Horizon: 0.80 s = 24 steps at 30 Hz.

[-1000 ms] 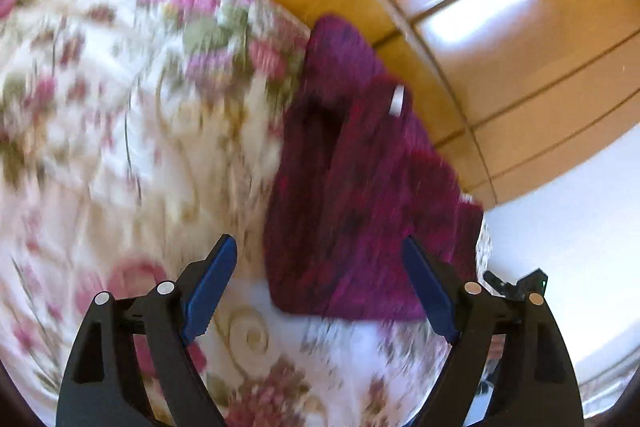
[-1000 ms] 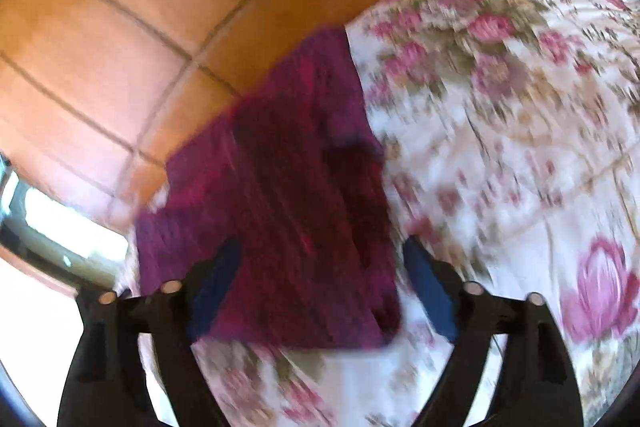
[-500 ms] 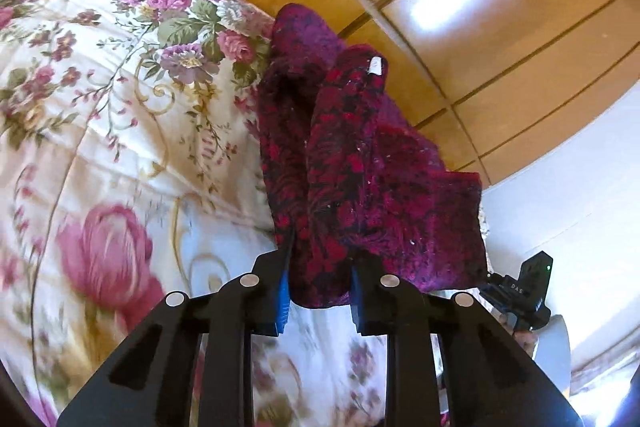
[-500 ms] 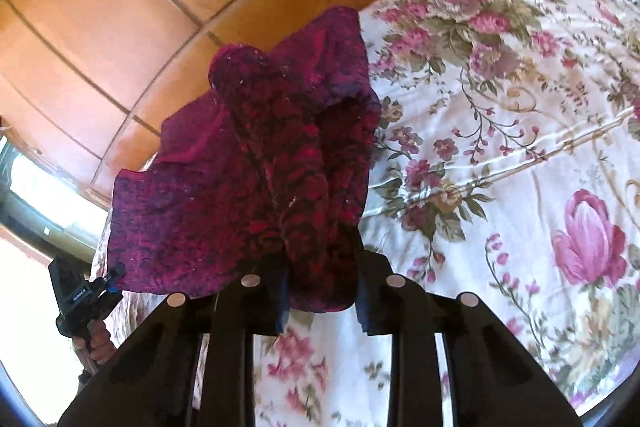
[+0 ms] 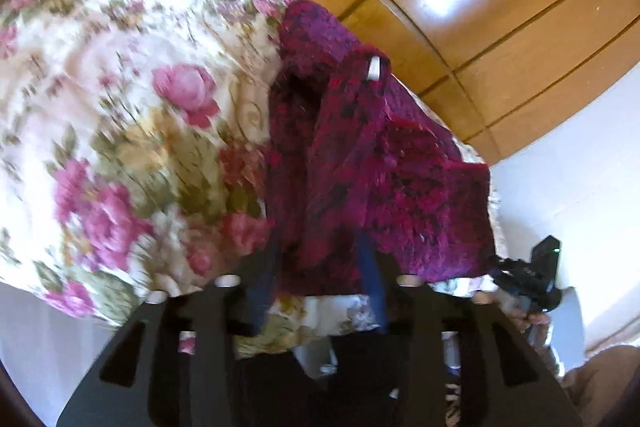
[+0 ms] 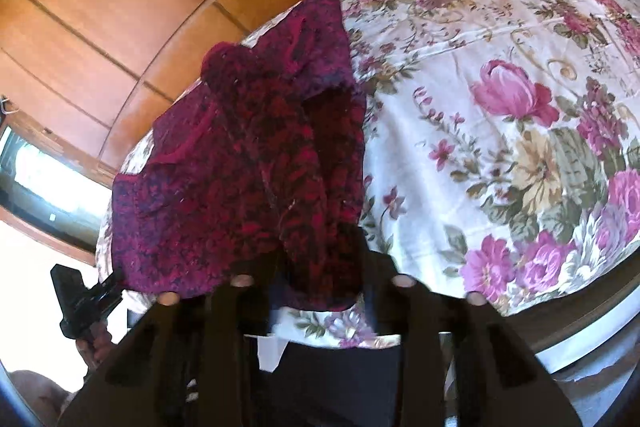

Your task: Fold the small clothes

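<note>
Counting from my station: one magenta knit garment [image 5: 384, 163], bunched at the edge of one floral bedspread [image 5: 132, 115]; two grippers. My left gripper [image 5: 320, 267] and right gripper [image 6: 320, 267] are both opening, garment hem between the jaws. Only the left view shows a white label [image 5: 374, 67].

A wide stretch of the flowered bedspread [image 6: 500, 147] is lying bare beside the crimson garment [image 6: 248, 179], giving open room to pass. The rumpled garment is blocking the bed's edge near the wooden wardrobe doors [image 5: 460, 19], which are closing off the far side.
</note>
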Each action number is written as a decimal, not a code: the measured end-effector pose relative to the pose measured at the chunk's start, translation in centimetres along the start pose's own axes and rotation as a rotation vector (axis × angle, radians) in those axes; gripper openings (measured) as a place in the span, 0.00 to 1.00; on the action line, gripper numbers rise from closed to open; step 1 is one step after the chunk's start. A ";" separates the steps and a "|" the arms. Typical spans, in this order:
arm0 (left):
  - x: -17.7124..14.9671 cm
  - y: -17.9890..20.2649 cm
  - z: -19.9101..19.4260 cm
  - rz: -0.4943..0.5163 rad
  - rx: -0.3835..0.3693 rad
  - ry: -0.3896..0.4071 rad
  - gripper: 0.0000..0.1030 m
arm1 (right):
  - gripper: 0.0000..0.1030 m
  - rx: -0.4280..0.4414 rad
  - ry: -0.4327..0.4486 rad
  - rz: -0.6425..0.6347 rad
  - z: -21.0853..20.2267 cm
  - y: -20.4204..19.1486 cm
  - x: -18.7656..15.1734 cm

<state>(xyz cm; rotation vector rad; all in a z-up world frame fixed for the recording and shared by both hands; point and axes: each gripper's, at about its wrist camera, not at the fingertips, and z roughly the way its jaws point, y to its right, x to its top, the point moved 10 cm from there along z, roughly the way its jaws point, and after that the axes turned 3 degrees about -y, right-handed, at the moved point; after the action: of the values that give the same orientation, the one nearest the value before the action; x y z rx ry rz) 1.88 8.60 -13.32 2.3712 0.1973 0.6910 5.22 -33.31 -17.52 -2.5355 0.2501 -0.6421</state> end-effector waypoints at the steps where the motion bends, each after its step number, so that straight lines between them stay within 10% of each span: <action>1: 0.7 0.1 -0.5 0.015 0.013 0.025 0.62 | 0.49 -0.011 0.018 0.003 -0.2 0.0 0.6; 4: 2.9 0.9 -1.7 0.105 0.097 0.098 0.68 | 0.65 -0.054 0.076 -0.032 -1.0 -0.5 2.4; 11: 7.6 3.6 0.1 0.335 0.312 0.168 0.68 | 0.63 -0.215 0.207 -0.246 -1.2 -4.8 6.3; 17: 8.4 5.0 3.5 0.476 0.318 0.123 0.67 | 0.52 -0.257 0.202 -0.370 2.2 -7.5 8.7; 20: 8.4 5.3 5.0 0.520 0.321 0.092 0.12 | 0.23 -0.322 0.159 -0.400 4.2 -7.1 9.2; 24: 9.2 4.3 3.3 0.448 0.300 0.155 0.12 | 0.20 -0.323 0.211 -0.310 2.3 -5.1 10.2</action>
<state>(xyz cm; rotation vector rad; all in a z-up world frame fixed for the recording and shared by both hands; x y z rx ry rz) 11.31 6.34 -8.82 2.6787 -0.1862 1.1235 15.49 -30.95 -12.58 -2.8447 0.0320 -1.0675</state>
